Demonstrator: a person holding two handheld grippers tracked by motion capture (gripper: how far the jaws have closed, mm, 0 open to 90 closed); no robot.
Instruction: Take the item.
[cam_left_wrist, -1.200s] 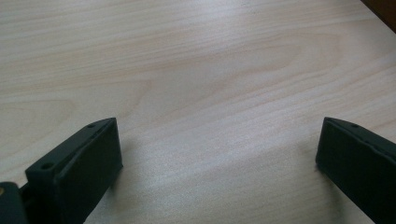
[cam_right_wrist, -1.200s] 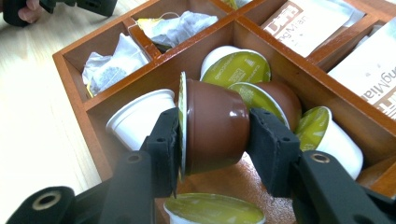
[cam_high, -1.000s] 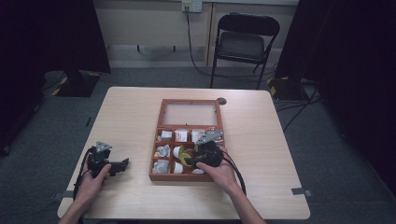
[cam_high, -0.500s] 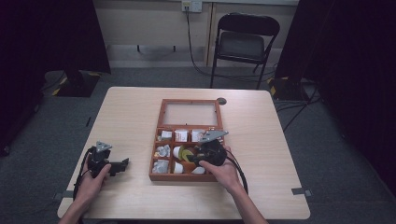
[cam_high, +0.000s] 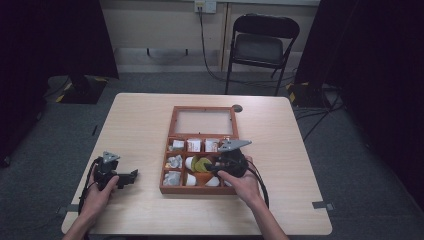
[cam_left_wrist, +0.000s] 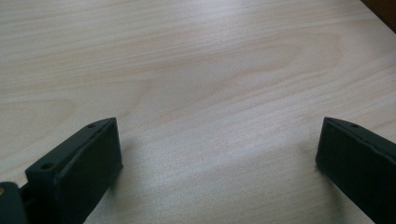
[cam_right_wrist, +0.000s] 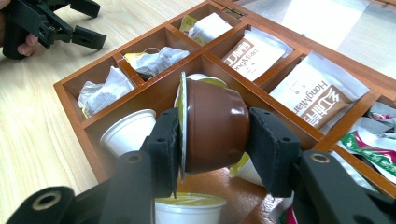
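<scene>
A wooden compartment box (cam_high: 171, 145) with an open glass lid lies mid-table. My right gripper (cam_right_wrist: 214, 147) is shut on a brown coffee pod (cam_right_wrist: 215, 123), held on its side just above the box's middle compartments (cam_right_wrist: 154, 93). In the high view that gripper (cam_high: 214, 165) hovers over the box's front middle. White pods (cam_right_wrist: 128, 130) and one with a yellow-green lid (cam_right_wrist: 189, 207) lie beneath. My left gripper (cam_high: 131, 176) rests open on the bare table at the front left, its jaws (cam_left_wrist: 212, 154) wide apart with nothing between them.
Tea bags (cam_right_wrist: 152, 60) and sachets (cam_right_wrist: 254, 53) occupy the box's other compartments. A small dark disc (cam_high: 237, 108) sits on the table behind the box. A folding chair (cam_high: 263, 47) stands beyond the far edge. Bare wood (cam_high: 135, 125) spreads left of the box.
The right gripper has shifted slightly within the box area while holding the pod. The left gripper has stayed in place.
</scene>
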